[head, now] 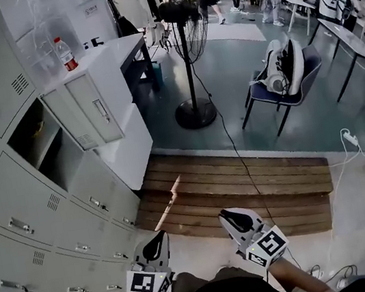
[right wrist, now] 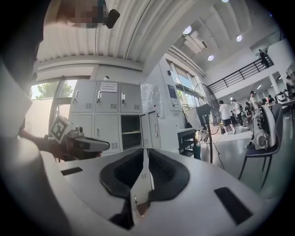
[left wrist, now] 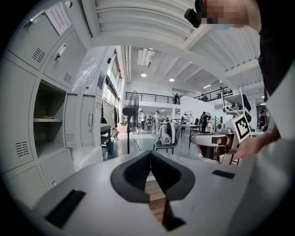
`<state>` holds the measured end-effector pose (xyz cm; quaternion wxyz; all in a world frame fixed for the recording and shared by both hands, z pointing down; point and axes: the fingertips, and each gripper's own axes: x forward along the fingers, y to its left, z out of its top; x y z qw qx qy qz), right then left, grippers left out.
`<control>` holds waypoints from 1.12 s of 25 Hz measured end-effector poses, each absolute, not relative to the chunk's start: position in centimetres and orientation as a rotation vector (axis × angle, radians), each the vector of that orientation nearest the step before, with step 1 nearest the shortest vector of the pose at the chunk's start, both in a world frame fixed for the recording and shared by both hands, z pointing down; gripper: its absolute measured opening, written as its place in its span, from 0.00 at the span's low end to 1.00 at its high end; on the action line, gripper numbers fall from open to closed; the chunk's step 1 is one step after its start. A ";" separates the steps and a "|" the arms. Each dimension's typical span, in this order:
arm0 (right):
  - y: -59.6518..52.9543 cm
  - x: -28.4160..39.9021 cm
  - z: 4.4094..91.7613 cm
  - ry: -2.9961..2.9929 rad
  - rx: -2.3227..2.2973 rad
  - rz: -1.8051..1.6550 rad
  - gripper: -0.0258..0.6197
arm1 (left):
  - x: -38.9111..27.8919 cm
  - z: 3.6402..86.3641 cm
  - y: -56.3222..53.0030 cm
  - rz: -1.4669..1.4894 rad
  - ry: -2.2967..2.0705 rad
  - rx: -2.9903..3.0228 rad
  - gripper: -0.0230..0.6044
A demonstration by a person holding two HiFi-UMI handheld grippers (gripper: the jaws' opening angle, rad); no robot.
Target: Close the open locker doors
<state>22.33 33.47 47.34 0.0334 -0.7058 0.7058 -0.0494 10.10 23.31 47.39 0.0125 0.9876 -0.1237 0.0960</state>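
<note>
We stand in a large open workroom with a grey floor, facing a tall bank of pale grey metal lockers [head: 18, 197]. The one door we can see open, a grey metal panel with a vent and a small handle [head: 90, 112], swings out from the bank's middle row. It leaves a dark shelved compartment [head: 40, 141] exposed.

The left gripper [head: 156, 245] and the right gripper [head: 235, 220] hang low in front of the bank, well apart from the door. Each has its jaws together on nothing, so the closing is, in our judgement, not yet begun.

The main risk we see is a closed jaw tip sliding off the smooth painted panel during a push. The door could then swing back out or fail to latch. A hard shove could also bounce it off the frame. Something small and yellowish lies on the shelf inside the bank; we cannot tell whether it reaches the door line.

A white cabinet [head: 126, 141] stands against the bank just behind the open door, with a red-labelled plastic bottle [head: 65, 54] on top, so the door has little room to swing wider. A slatted wooden platform [head: 245, 187] lies before the bank, and its edge could catch a foot. Past the bank's far end stand a black pedestal fan [head: 179, 10], its trailing cable [head: 235, 147], and a blue chair [head: 282, 87].
</note>
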 end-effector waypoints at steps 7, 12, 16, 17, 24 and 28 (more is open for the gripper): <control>32.7 23.9 48.6 2.139 -2.189 -0.182 0.12 | 12.4 48.6 22.0 0.300 -0.349 3.083 0.05; 30.1 25.3 48.7 2.119 -2.236 -0.193 0.12 | 14.4 48.8 18.8 0.270 -0.295 3.098 0.05; 26.8 26.2 48.7 2.096 -2.263 -0.211 0.12 | 15.4 48.6 15.0 0.261 -0.263 3.097 0.05; 25.7 26.3 48.7 2.094 -2.266 -0.214 0.12 | 15.6 48.4 13.9 0.254 -0.258 3.098 0.05; 17.6 26.5 47.9 2.098 -2.286 -0.214 0.12 | 16.1 48.0 5.9 0.243 -0.236 3.098 0.05; 12.8 26.0 47.7 2.094 -2.298 -0.207 0.12 | 14.8 47.6 0.9 0.238 -0.254 3.092 0.05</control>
